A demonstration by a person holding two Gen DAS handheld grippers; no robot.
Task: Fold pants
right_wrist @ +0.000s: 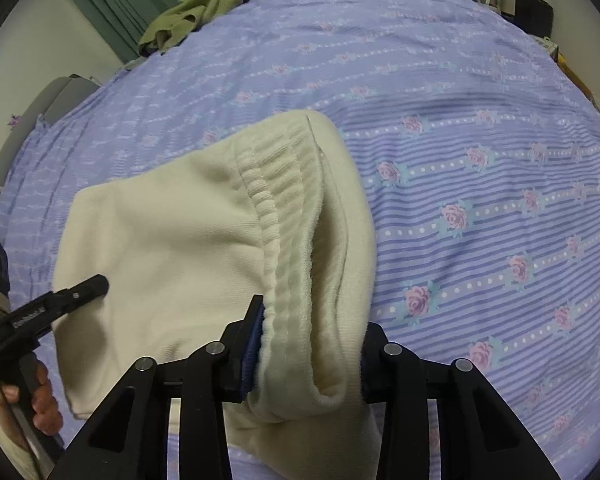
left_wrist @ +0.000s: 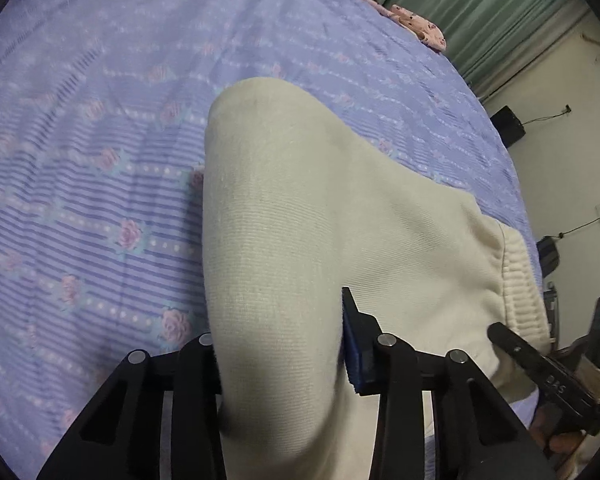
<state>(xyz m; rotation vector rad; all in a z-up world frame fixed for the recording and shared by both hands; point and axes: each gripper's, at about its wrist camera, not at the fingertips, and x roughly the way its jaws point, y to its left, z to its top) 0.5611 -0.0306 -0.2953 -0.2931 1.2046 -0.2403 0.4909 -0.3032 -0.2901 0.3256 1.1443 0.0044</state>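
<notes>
Cream knit pants [left_wrist: 320,208] lie folded on the purple flowered bedspread [left_wrist: 100,140]. My left gripper [left_wrist: 284,364] is shut on a thick fold of the pants' plain cloth and holds it raised. My right gripper [right_wrist: 308,356] is shut on the ribbed waistband [right_wrist: 284,200] of the same pants [right_wrist: 160,240], bunched between its jaws. The right gripper also shows at the right edge of the left wrist view [left_wrist: 540,364], and the left gripper at the left edge of the right wrist view [right_wrist: 60,300].
An olive green garment [right_wrist: 196,12] lies at the bed's far edge by green curtains [left_wrist: 480,8]. A pink patterned cloth [left_wrist: 420,26] lies at another far corner. A black box [left_wrist: 508,126] sits beyond the bed's edge by the wall.
</notes>
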